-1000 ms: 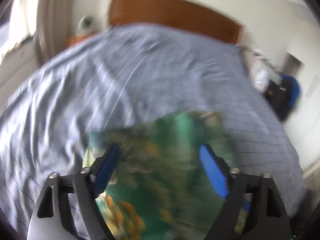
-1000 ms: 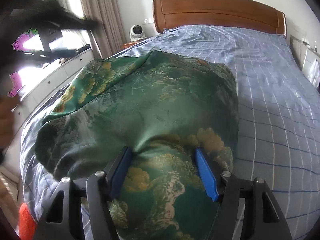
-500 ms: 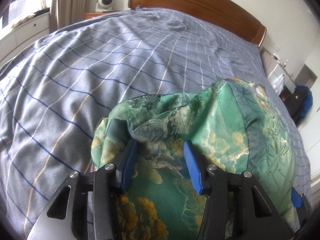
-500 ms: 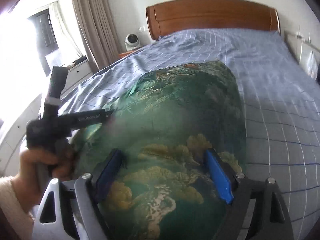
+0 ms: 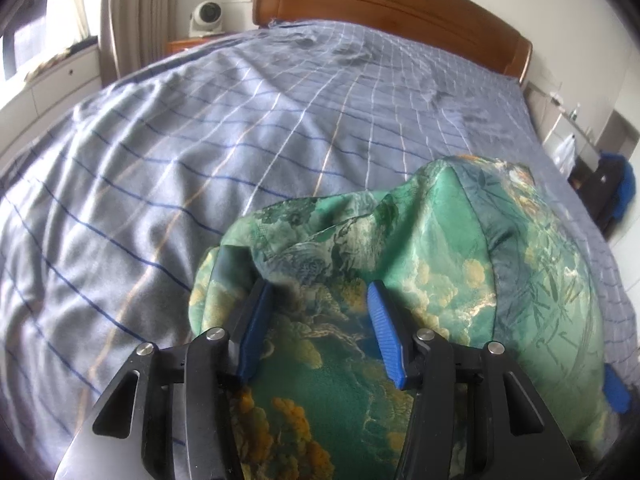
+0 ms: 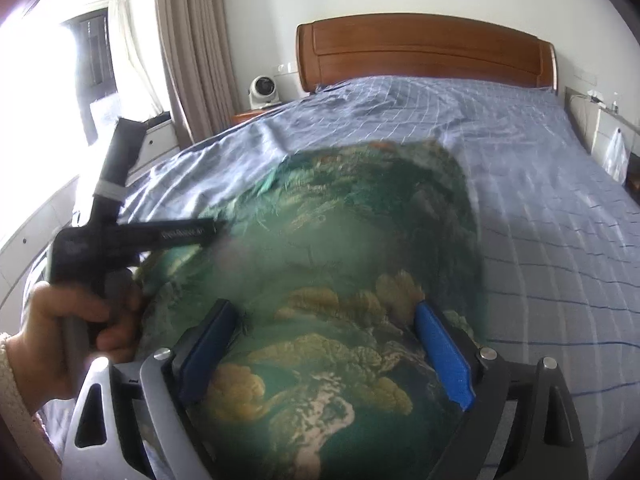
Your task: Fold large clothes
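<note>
Cloth was the whole matter: a large green garment point(image 5: 432, 280), satiny and printed with gold and pale cloud-like shapes and darker bamboo leaves, lay heaped on the near part of the bed point(image 5: 200, 140), just ahead of both tools. It was bunched and puffed up, with a dark seamed band running over its right-hand side and a curled hem at its left; no flat panel or crisp crease showed, so the folding looked barely begun or mid-fold, with smoothing and further folds still to do. The left tongs point(image 5: 318, 300) stood partly apart over the fabric, having just been opening a little; cloth sat between the blue pads, yet the pads did not appear to pinch it. The right tongs point(image 6: 324, 340) stood wide apart, having just been opening, with fabric below and between them but unpressed. A hand point(image 6: 64, 332) gripped the black handle of the left tool. Beneath, the bedspread was soft grey-blue cotton with thin check lines, wrinkled; beyond stood a glossy wooden headboard point(image 6: 424, 52).
</note>
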